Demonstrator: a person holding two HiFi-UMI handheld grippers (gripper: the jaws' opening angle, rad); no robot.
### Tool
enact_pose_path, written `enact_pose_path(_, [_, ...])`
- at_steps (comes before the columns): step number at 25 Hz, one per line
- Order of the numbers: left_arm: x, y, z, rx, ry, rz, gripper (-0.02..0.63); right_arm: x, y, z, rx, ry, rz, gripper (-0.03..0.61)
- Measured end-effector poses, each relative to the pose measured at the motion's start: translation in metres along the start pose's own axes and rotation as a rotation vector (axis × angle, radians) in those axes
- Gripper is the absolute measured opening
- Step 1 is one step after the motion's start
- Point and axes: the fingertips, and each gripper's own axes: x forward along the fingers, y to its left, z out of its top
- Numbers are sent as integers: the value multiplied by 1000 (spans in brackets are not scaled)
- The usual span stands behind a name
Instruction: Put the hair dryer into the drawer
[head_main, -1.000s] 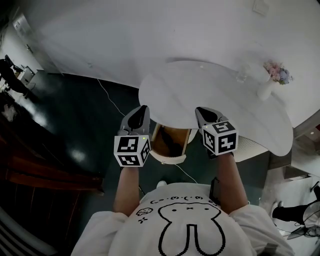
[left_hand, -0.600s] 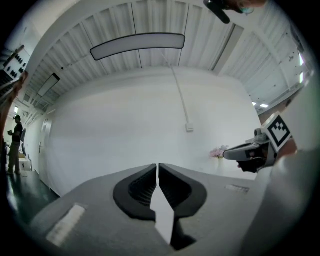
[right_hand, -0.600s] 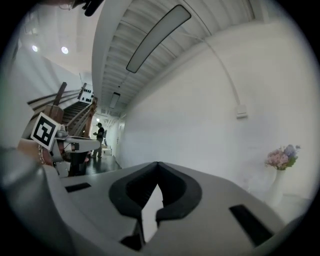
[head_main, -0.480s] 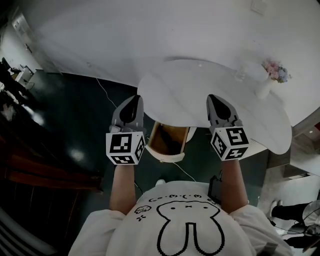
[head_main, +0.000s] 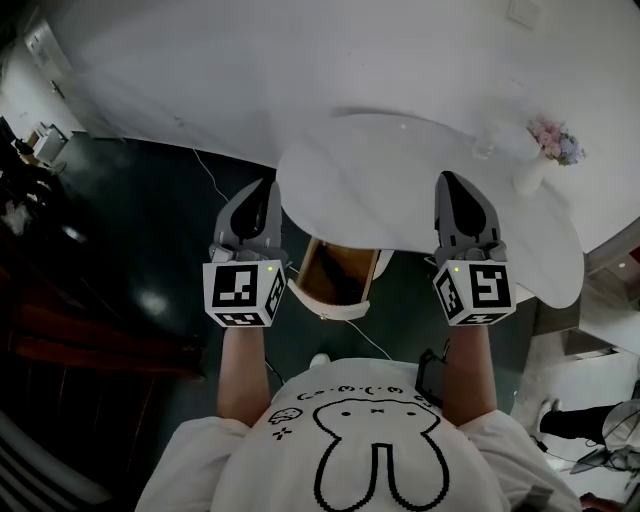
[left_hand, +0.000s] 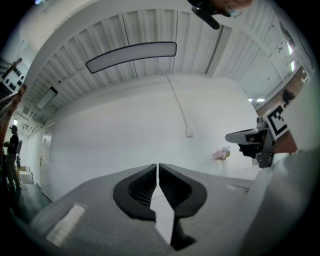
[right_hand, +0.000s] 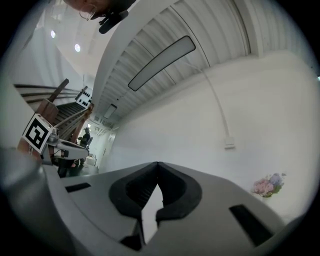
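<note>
Clenched on nothing: left gripper (head_main: 262, 186), right gripper (head_main: 452, 180), flanking open drawer (head_main: 343, 313) lower between. No hair dryer visible; nearer hand undecidable.

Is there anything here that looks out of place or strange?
The drawer under the white table stands open, and no hair dryer shows in its visible part or on the table. The left gripper and right gripper are both shut on nothing. Otherwise nothing stands out; the flower vase stands upright.
</note>
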Motion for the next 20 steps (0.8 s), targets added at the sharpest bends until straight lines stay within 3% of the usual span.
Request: enact_pose_path(20, [10,11,18,54,-49,29,25,6,-2,0,-66,4,-1,-2])
